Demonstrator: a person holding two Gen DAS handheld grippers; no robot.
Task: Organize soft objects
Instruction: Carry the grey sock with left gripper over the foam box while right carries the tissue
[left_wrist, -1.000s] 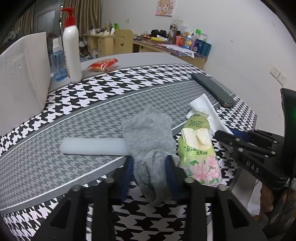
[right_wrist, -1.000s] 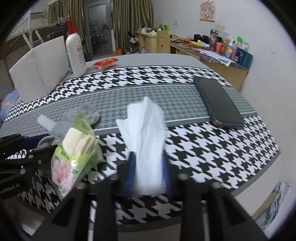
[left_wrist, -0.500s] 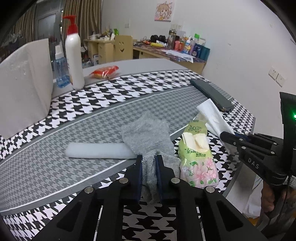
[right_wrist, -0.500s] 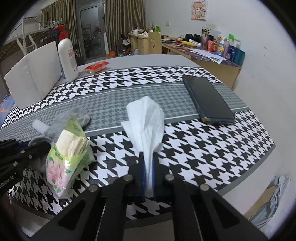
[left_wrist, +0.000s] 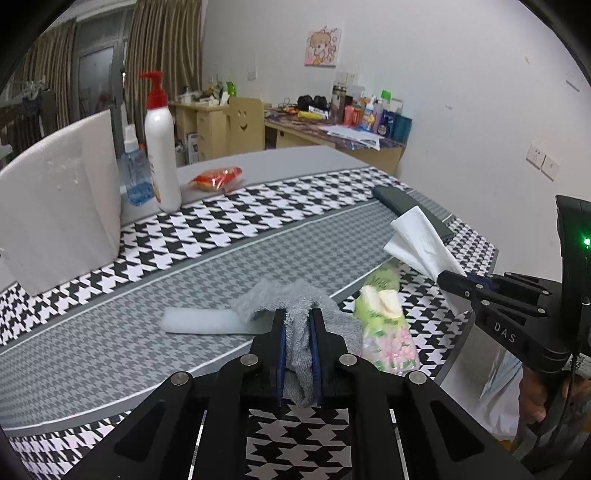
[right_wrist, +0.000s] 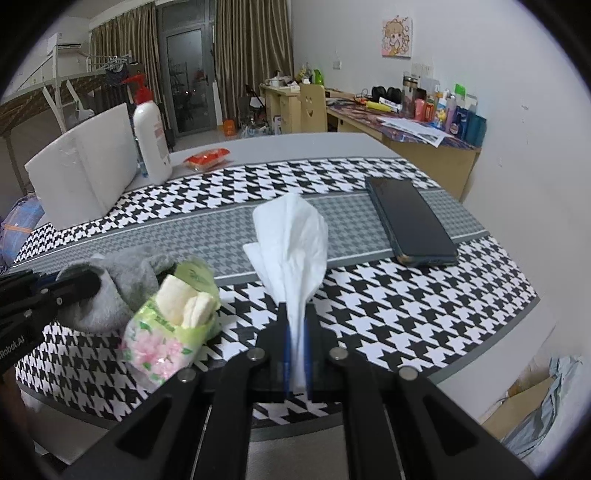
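Observation:
My left gripper (left_wrist: 296, 325) is shut on a grey sock (left_wrist: 295, 295), which is bunched and lifted off the houndstooth table near its front edge. The sock also shows in the right wrist view (right_wrist: 122, 280). My right gripper (right_wrist: 296, 321) is shut on a white tissue (right_wrist: 293, 236) and holds it above the table; the tissue also shows in the left wrist view (left_wrist: 421, 243). A green floral tissue pack (left_wrist: 384, 328) lies between the two grippers, also seen in the right wrist view (right_wrist: 170, 325). A white foam strip (left_wrist: 203, 321) lies left of the sock.
A dark phone (right_wrist: 410, 221) lies at the table's right. A white foam block (left_wrist: 55, 199), a pump bottle (left_wrist: 160, 144), a blue spray bottle (left_wrist: 133, 173) and a red snack packet (left_wrist: 216, 175) stand at the back left. The table edge (right_wrist: 480, 350) is close on the right.
Both grippers closed from open: the left on the sock, the right on the tissue. Both then lifted, bunching the sock and raising the tissue off the table.

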